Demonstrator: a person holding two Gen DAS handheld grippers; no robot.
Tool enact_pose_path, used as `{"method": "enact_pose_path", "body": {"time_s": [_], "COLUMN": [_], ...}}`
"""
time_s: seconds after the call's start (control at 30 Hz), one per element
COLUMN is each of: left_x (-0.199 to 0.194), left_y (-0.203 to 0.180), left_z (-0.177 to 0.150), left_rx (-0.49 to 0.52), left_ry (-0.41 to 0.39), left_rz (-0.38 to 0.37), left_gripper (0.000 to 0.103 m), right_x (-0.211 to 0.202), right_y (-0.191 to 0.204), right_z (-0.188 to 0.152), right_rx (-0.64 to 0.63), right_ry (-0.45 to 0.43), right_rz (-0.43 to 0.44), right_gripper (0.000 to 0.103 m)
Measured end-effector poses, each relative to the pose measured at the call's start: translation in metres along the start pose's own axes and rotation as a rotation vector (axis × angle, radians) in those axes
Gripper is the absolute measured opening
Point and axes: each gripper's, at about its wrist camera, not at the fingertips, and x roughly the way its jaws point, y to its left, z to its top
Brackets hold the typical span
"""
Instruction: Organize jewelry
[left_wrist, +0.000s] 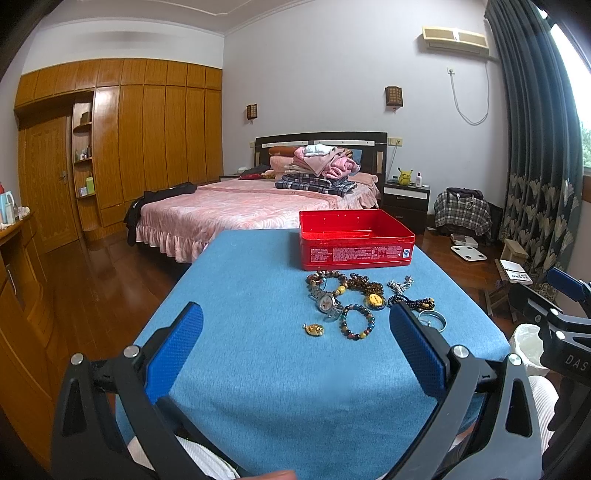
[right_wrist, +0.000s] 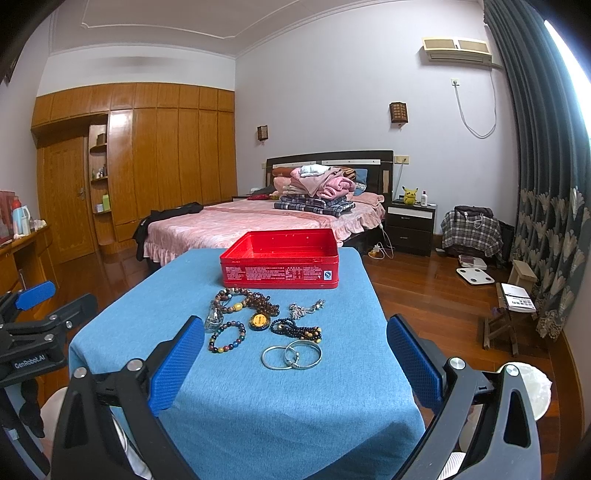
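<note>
Several pieces: your jewelry sits mid-frame on the blue cloth (right_wrist: 258, 406), beaded bracelet (right_wrist: 227, 336), yellow pendant (right_wrist: 259, 320), two silver bangles (right_wrist: 291, 356) touching.
Tin: red tin (right_wrist: 279, 258), lidless, just above the pile.
Left gripper (left_wrist: 295, 343): your fingers spread wide, holding nothing.
Right gripper (right_wrist: 295, 350): likewise spread, nothing between.
Behind: pink bed (right_wrist: 240, 221), upper centre.

Left tongs (left_wrist: 295, 332) spread wide, empty, above blue cloth (left_wrist: 258, 369); jewelry pile (left_wrist: 354, 302) before red tin (left_wrist: 356, 240)
</note>
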Motion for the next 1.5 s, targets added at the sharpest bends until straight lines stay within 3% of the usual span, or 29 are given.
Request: {"method": "enact_pose_path", "body": {"time_s": [0.77, 0.97, 1.1, 1.33, 1.5], "left_x": [0.0, 0.009, 0.028, 0.07, 0.101], "left_y": [0.0, 0.004, 0.007, 0.0, 0.001], "left_z": [0.0, 0.0, -0.002, -0.017, -0.025], "left_rx": [0.0, -0.025, -0.048, 0.004, -0.039], "left_ry": [-0.002, 0.007, 0.046, 0.112, 0.152], "left_rz": [0.001, -0.028, -0.035, -0.023, -0.038], "left_gripper": [0.098, 0.098, 0.098, 0.098, 0.098], "right_x": [0.0, 0.018, 0.03, 0.076, 0.096], "right_y": [-0.001, -0.002, 0.0, -0.007, -0.011], "right_z": [-0.001, -0.009, -0.009, -0.03, -0.037], "right_rx": [0.001, 0.0, -0.01, -0.005, 0.01], "right_ry": [0.001, 0.024, 0.042, 0.114, 0.153], "right_rz": [-0.001, -0.011, -0.021, -0.003, 0.015], "right_gripper": [0.097, 0.097, 0.097, 0.097, 0.095]}}
